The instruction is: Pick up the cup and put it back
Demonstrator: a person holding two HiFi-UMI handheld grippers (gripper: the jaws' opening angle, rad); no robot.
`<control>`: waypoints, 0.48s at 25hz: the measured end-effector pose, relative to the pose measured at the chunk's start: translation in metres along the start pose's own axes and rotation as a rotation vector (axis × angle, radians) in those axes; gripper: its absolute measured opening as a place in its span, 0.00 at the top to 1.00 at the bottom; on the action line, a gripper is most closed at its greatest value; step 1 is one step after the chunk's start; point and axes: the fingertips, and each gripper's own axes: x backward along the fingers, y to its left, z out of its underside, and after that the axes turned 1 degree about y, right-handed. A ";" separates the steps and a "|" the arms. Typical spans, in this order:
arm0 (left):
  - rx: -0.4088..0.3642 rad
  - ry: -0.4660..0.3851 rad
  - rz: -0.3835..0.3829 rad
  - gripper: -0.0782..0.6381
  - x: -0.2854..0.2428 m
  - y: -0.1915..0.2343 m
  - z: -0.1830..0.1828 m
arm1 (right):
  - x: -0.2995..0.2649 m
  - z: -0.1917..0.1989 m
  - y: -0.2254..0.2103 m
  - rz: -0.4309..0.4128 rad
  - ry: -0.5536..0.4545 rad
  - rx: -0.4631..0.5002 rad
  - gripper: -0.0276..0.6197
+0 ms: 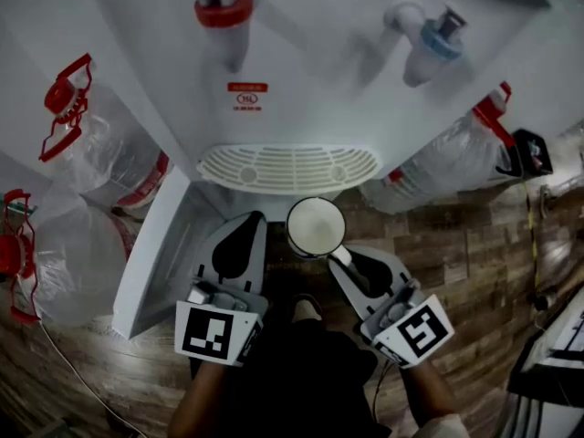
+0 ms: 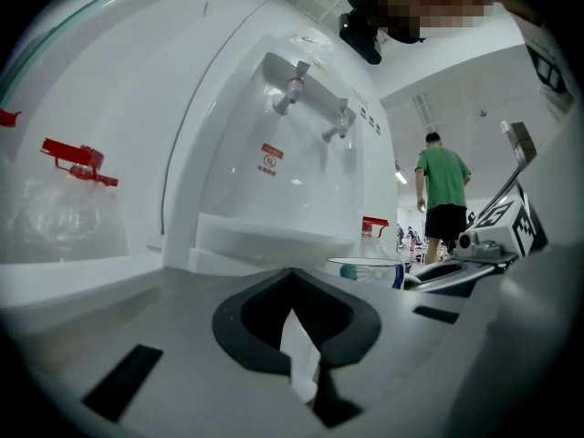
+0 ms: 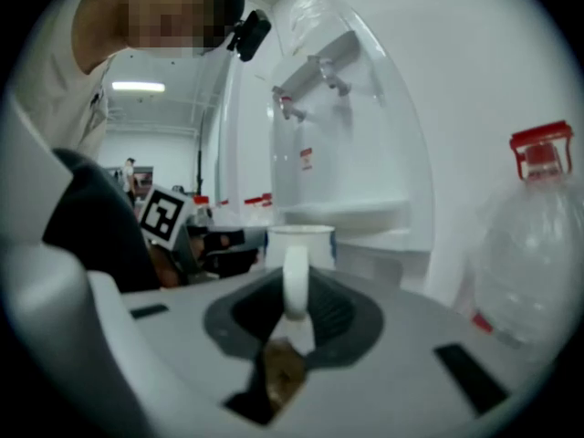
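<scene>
The right gripper [image 3: 294,279] has its jaws clamped on the white loop handle of the cup [image 3: 301,241], which stands upright just past the jaw tips with its handle turned back toward the camera. From the head view, the right gripper [image 1: 343,256] reaches in from lower right and the cup [image 1: 316,226] hangs in the air over the wooden floor [image 1: 456,254], its round mouth facing up and its inside white. The left gripper [image 2: 292,274] has its jaws together at the tips with nothing between them; in the head view the left gripper [image 1: 249,228] sits just beside the cup, to the cup's left and apart from it. In the left gripper view the cup [image 2: 372,270] shows a blue pattern on its side. Just beyond the cup is the drip tray [image 1: 288,167] of a white water dispenser [image 1: 301,71], with a red tap [image 1: 224,9] and a blue tap [image 1: 434,40] above it. Large clear water bottles [image 1: 87,149] with red handles stand on the floor at both sides of the dispenser. A person in a green shirt [image 2: 444,182] stands far off.
</scene>
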 end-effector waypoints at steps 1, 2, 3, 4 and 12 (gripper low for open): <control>-0.002 -0.004 0.011 0.88 -0.002 -0.003 -0.006 | 0.002 -0.008 0.002 -0.015 -0.006 -0.002 0.85; -0.008 -0.009 0.020 0.88 -0.003 -0.006 -0.012 | 0.003 -0.015 0.004 -0.031 -0.013 -0.005 0.85; -0.013 -0.013 0.026 0.88 -0.003 -0.008 -0.018 | 0.005 -0.020 0.006 -0.047 -0.018 -0.006 0.85; -0.010 -0.014 0.030 0.88 -0.003 -0.009 -0.024 | 0.006 -0.025 0.007 -0.062 -0.021 -0.004 0.85; -0.027 -0.006 0.066 0.88 -0.003 -0.019 -0.065 | 0.011 -0.075 0.014 -0.136 -0.064 0.007 0.85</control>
